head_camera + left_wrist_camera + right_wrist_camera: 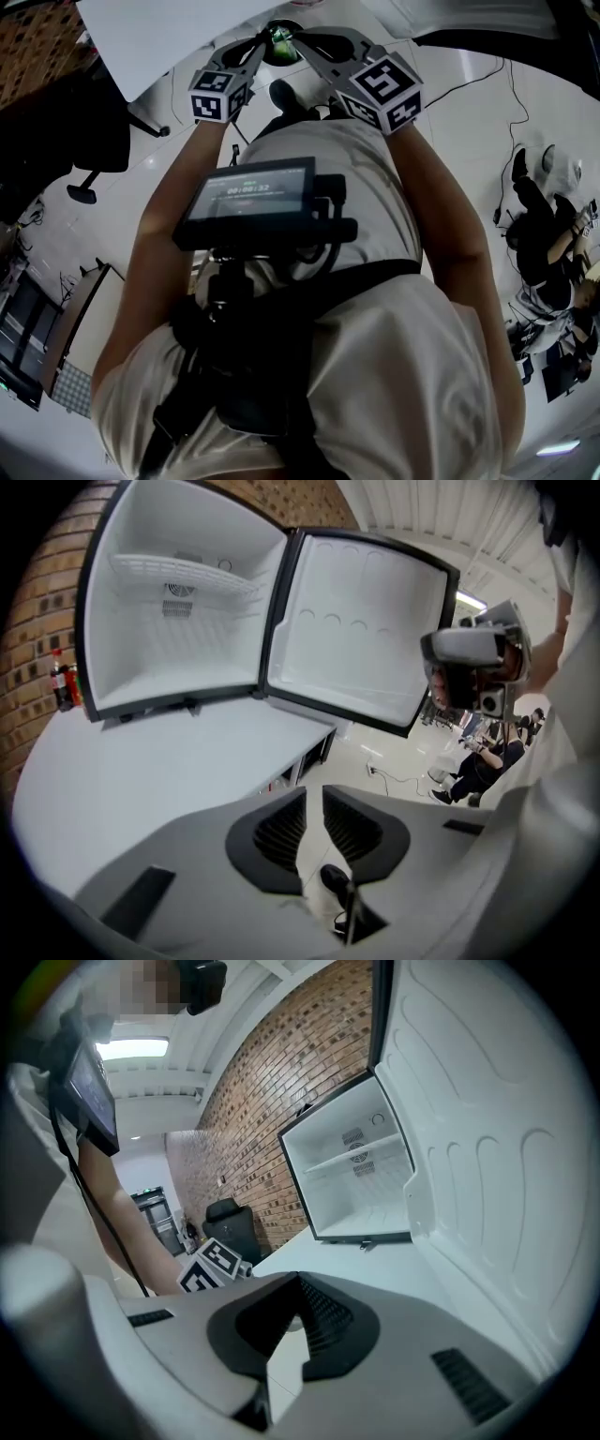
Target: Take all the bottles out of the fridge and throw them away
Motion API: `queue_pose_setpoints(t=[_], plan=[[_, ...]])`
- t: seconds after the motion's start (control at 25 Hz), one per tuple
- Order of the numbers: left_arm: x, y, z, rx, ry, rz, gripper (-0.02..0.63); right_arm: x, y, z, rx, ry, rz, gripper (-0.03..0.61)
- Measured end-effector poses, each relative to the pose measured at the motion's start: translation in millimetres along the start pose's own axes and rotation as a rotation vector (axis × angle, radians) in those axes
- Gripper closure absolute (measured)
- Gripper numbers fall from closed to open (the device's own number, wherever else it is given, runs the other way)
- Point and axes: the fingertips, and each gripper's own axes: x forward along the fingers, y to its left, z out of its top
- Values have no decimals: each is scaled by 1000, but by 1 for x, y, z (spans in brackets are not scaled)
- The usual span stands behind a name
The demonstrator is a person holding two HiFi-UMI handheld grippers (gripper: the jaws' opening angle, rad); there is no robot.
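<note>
The small fridge (178, 621) stands open on a white table (141, 771), and its shelves and door (356, 639) hold no bottles. In the head view a green bottle (281, 39) lies in a dark round bin (269, 54) on the floor, straight ahead of both grippers. My left gripper (265, 45) hangs over the bin's left side with a narrow gap between its pads (281, 832) and nothing in it. My right gripper (309, 42) is over the bin's right side, its fingertips (314, 1302) meeting on nothing.
Two dark cola bottles (62, 680) stand by the brick wall left of the fridge. A black office chair (84, 141) is on the floor at left. People (548, 234) sit at the right, with cables across the floor. The fridge door (487, 1147) is close on my right.
</note>
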Motion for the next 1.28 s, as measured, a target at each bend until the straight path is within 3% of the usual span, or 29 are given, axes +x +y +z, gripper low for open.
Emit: queue_pose_setpoints(t=[0.16,0.6,0.88,1.28], plan=[[-60,15,34,-13,-168,51,598,18,26,24,-54,-14,23,586],[-140,9,128,-36,-504,136,617,17,28,94,-194,-115,87,586],[-163,1,157,3,-571,127,617,16,38,122,-247,-169,122,586],[-169,-2,163,21,-593,95,617,18,41,122,-251,-182,120,586]])
